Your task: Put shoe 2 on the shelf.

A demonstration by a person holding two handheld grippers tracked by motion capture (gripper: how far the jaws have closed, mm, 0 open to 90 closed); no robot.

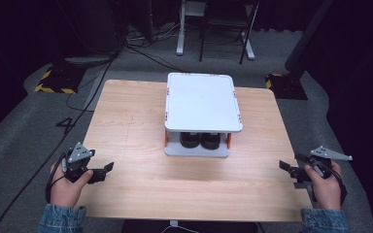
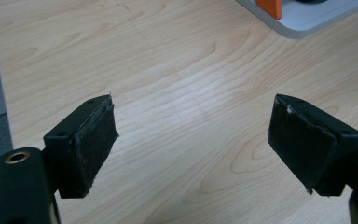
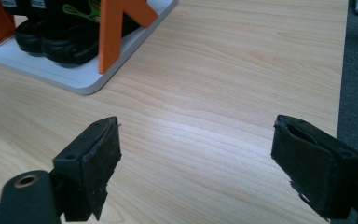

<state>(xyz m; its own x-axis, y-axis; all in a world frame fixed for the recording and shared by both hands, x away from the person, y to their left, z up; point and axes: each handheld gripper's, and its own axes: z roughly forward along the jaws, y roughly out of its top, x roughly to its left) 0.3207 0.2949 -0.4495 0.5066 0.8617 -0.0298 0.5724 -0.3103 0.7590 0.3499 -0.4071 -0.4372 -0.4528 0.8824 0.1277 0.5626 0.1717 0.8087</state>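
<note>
A white two-level rack (image 1: 203,102) with orange posts stands at the middle back of the wooden table (image 1: 136,145). A pair of black shoes (image 1: 200,140) sits on its lower shelf; their toes (image 3: 60,44) appear at the upper left of the right gripper view beside an orange post (image 3: 109,32). My left gripper (image 1: 108,169) is held low over the table's front left, open and empty (image 2: 193,140). My right gripper (image 1: 285,166) hovers at the front right edge, open and empty (image 3: 196,163). Both point inward, well apart from the rack.
The rack's white base corner (image 2: 303,21) sits at the top right of the left gripper view. Grey floor, cables (image 1: 77,104) and yellow-black marked stand feet (image 1: 53,80) surround the table. A desk frame (image 1: 213,29) stands behind it.
</note>
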